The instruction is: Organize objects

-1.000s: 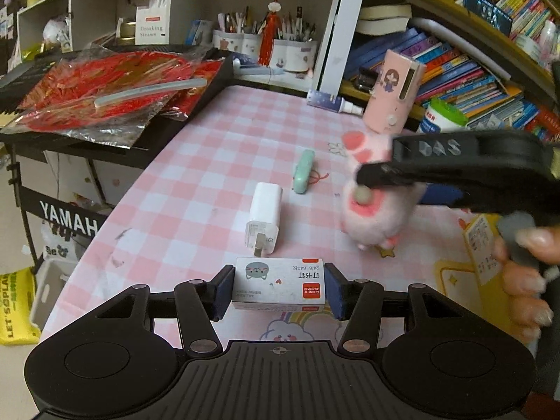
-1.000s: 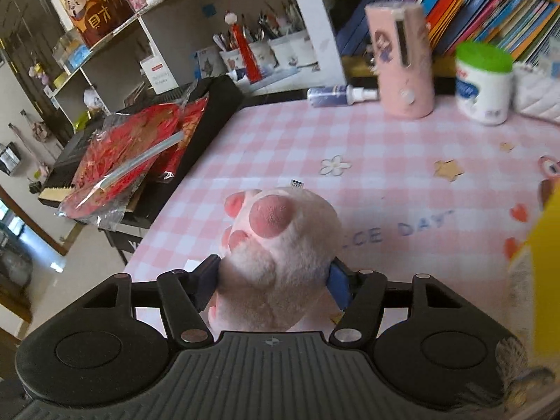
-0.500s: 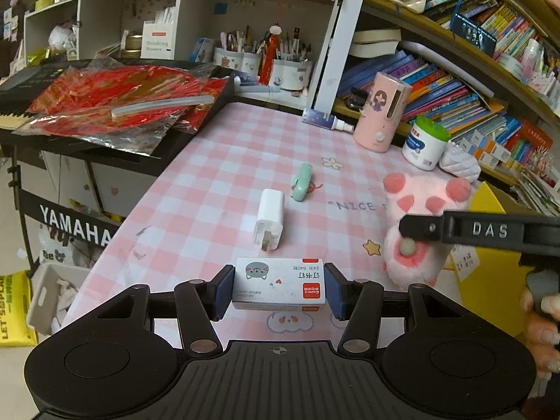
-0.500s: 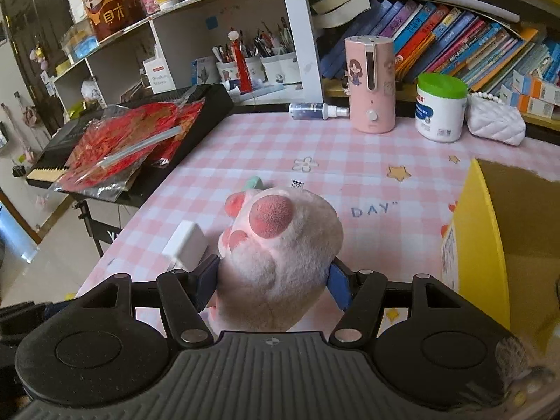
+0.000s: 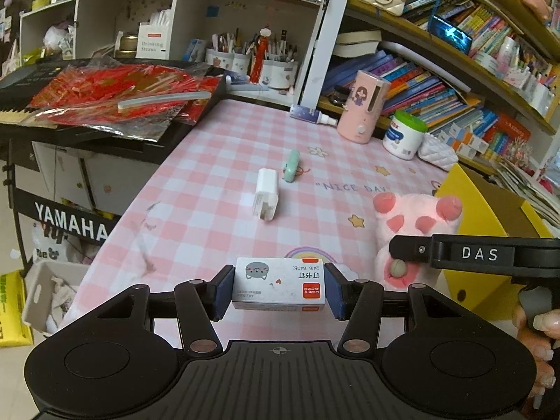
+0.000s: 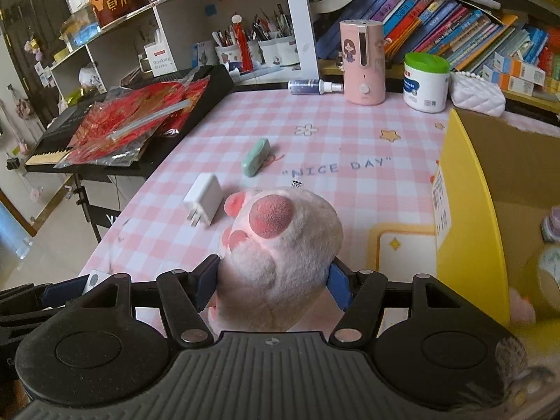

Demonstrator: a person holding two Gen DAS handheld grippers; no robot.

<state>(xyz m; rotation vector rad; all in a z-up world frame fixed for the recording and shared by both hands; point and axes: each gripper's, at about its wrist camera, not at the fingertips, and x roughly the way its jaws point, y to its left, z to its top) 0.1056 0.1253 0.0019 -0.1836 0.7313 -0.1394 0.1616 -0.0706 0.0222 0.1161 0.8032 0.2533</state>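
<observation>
My left gripper (image 5: 279, 288) is shut on a small white staple box (image 5: 279, 285) and holds it above the near edge of the pink checked table (image 5: 217, 189). My right gripper (image 6: 274, 285) is shut on a pink plush paw toy (image 6: 283, 245); it also shows in the left wrist view (image 5: 413, 220), beside the yellow box (image 5: 486, 217). A white charger (image 5: 266, 194) and a mint green case (image 5: 291, 166) lie on the table further out. The yellow box (image 6: 469, 203) stands open at the right with a few items inside.
A pink humidifier (image 6: 362, 63), a green-lidded jar (image 6: 425, 82), a spray bottle (image 6: 313, 86) and a white quilted pouch (image 6: 477, 92) stand along the back edge under the bookshelves. A keyboard with red foil packets (image 5: 112, 98) is at the left.
Both grippers have drawn back toward the near edge with their loads. The plush paw has moved right, next to the yellow box, which has come into view.
</observation>
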